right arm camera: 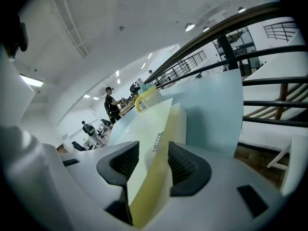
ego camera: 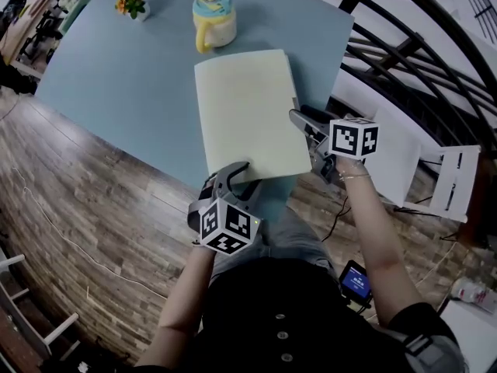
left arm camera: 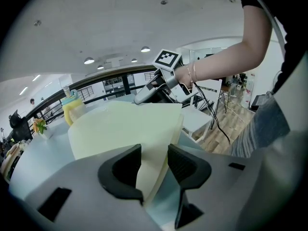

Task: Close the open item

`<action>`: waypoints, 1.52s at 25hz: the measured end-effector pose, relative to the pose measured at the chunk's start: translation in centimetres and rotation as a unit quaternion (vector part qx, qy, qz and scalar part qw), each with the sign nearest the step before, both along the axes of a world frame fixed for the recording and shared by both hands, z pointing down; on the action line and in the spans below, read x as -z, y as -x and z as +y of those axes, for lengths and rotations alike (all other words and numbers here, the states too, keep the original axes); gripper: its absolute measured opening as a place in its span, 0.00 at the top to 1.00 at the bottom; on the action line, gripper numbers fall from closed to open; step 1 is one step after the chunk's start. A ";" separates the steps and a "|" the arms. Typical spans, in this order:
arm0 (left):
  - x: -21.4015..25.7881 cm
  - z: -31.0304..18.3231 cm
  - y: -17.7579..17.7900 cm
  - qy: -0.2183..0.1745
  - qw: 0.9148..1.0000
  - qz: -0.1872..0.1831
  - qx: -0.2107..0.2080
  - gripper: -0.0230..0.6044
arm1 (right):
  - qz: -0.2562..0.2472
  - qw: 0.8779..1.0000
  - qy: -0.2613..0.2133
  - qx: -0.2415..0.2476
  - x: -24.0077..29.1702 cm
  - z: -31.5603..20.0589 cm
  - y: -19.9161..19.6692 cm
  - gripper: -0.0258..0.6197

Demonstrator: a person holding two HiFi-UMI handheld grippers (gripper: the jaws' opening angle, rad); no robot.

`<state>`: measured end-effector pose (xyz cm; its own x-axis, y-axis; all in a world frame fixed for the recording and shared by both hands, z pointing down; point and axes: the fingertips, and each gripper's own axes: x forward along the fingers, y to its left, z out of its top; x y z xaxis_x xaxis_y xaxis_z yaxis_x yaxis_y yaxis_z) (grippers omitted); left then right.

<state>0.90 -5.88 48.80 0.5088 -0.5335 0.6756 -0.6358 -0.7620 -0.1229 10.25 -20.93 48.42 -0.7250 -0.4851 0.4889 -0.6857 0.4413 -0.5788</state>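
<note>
I am holding both claws wide open: my left claw (ego camera: 235, 176) is straddling the near edge of the pale yellow flat cardboard folder (ego camera: 247, 115), my right claw (ego camera: 304, 127) is straddling its right edge, and neither pair of pads is pressing on it. The folder is lying flat at the front of the blue-grey surface (ego camera: 116, 68), and its cover is looking fully down to me, so I am judging the closing as good as done. I am expecting it to be light, with a stiff but slightly bendy cover and a smooth skin that could be slipping; I am reckoning the free right edge, by the small grey label tab (right arm camera: 157, 141), is the place to pinch. I am counting one folder, one yellow-and-blue lidded mug (ego camera: 213, 18), one small pot of orange flowers (ego camera: 132, 5), and two claws
</note>
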 end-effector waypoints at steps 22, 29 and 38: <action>0.5 0.8 -0.3 -0.010 0.999 -0.017 -0.026 0.66 | -0.035 0.999 0.007 0.026 1.0 -0.4 1.2 0.82; 1.7 0.4 -0.3 -0.002 1.000 0.019 -0.016 0.66 | -0.013 0.999 -0.001 0.041 0.6 -0.3 1.2 0.81; 2.2 -1.7 1.1 0.004 0.997 0.042 0.059 0.88 | 0.014 0.998 -0.009 0.060 0.6 -0.3 1.1 0.81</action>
<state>-0.22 -7.61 46.58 0.4983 -0.5871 0.6380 -0.7286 -0.6824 -0.0590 9.11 -21.20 47.85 -0.7649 -0.4041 0.5017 -0.6427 0.5311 -0.5522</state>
